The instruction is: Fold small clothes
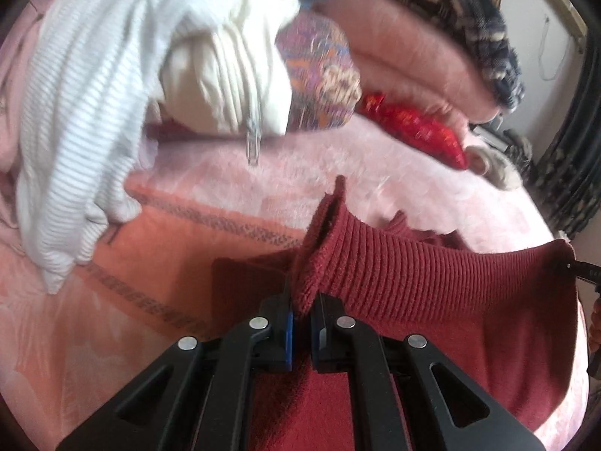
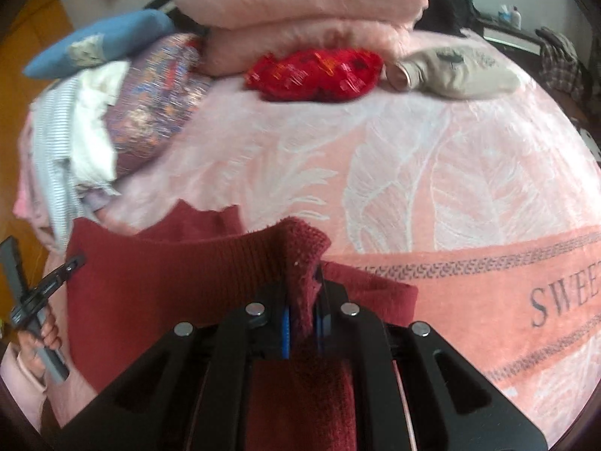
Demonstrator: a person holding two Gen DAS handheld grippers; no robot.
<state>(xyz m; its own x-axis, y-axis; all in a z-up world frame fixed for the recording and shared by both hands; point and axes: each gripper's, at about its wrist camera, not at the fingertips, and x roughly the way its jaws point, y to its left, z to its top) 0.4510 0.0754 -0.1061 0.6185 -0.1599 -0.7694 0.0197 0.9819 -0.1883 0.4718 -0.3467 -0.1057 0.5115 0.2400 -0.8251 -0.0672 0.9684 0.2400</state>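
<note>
Left wrist view first: the left gripper [image 1: 302, 310] has its fingers [image 1: 281, 323] pinched hard onto a bunched corner of the dark red knit sweater [image 1: 432, 285], right at the ribbed band. The cloth stands up in a little peak between the blue pads. From there the ribbed edge stretches away to the right side of the frame, where a tip of the right gripper [image 1: 584, 270] bites the other corner. The rest of the sweater hangs down under the camera, over the pink blanket [image 1: 210, 195] that covers the bed. Further along the bed, towards the left, sits a heap of laundry: a white striped top [image 1: 75, 120] draped over a cream garment [image 1: 233, 82], with a patterned purple cushion [image 1: 319, 71] just beside them. A red cushion [image 1: 417, 127] lies at the foot of the folded pink bedding [image 1: 409, 56] at the far edge. The picture is a touch blurred.

Over to the right wrist view: the right gripper [image 2: 302, 302] is clamped the same way, fingers [image 2: 330, 300] squeezing a ruffled corner of the sweater [image 2: 169, 282], ribbed band held taut towards the left. There the left gripper [image 2: 77, 259] grips its corner, and a hand [image 2: 45, 338] in a pink sleeve holds its handle. The blanket [image 2: 413, 173] lies open beyond, leaf pattern and lettered stripe on show. At the far edge: red cushion [image 2: 315, 71], a beige garment [image 2: 458, 71] beside it, stacked bedding [image 2: 300, 11] behind.
</note>
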